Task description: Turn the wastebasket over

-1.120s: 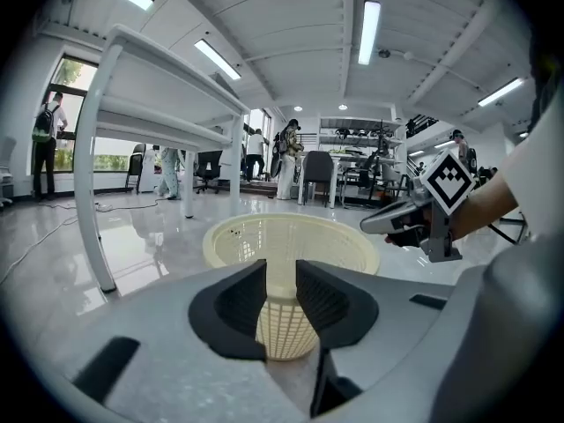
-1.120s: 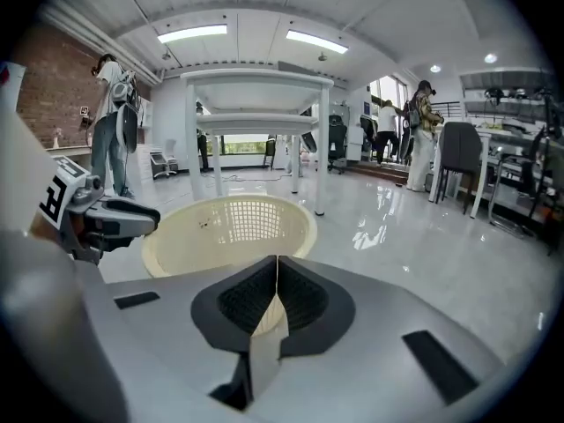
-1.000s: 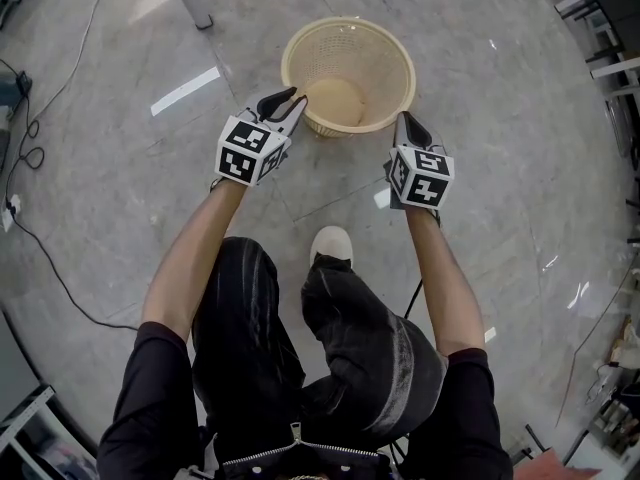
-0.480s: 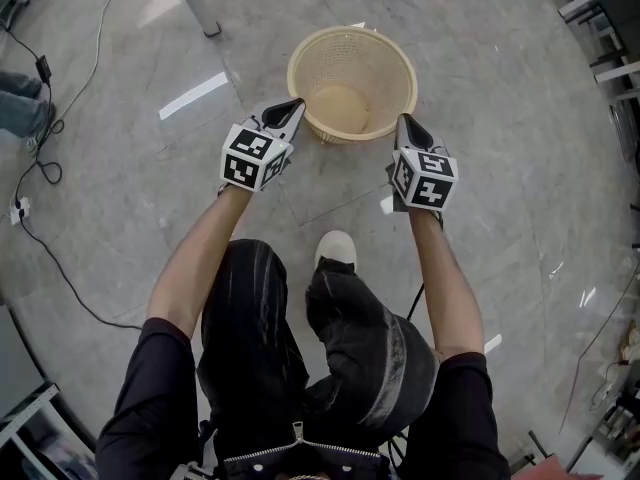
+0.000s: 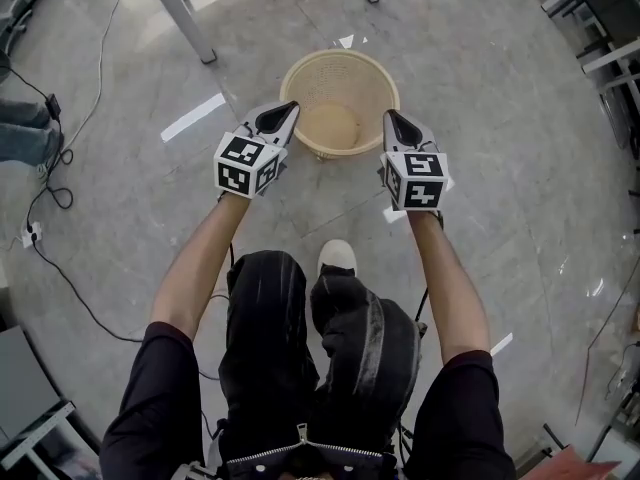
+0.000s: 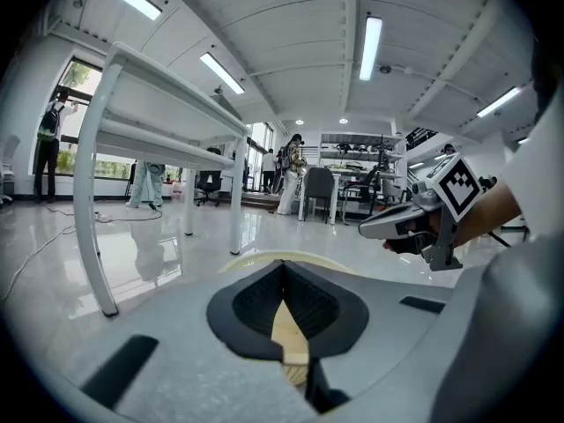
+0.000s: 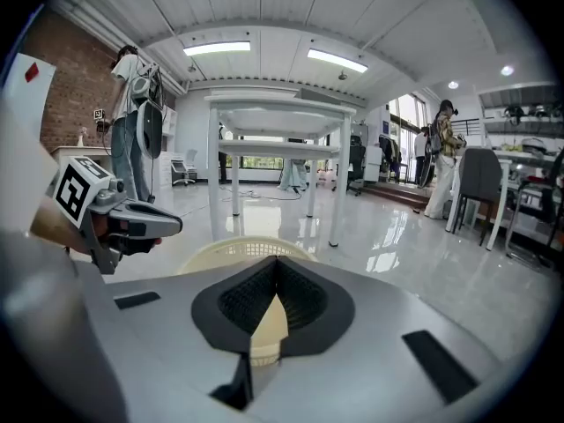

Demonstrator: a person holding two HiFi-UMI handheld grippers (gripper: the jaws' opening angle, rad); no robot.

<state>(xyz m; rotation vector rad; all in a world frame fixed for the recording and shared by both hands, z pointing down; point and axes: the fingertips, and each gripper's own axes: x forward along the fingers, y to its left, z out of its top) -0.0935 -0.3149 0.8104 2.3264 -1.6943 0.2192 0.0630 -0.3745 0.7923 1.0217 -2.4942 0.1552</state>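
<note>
The cream plastic wastebasket stands mouth up in front of the person, seen from above in the head view. My left gripper is shut on the left side of its rim, and my right gripper is shut on the right side. In the left gripper view a cream strip of the wastebasket sits pinched between the closed pads of the left gripper, and the right gripper shows across from it. The right gripper view shows the wastebasket beyond the right gripper, whose pads also pinch cream plastic.
White table legs stand on the glossy grey floor just behind the basket. Cables trail along the left. The person's shoe is below the basket. Metal racks line the right edge. People stand far off in both gripper views.
The left gripper's jaws closed onto the rim. Both grippers then rose with the basket, which now sits higher in the head view.
</note>
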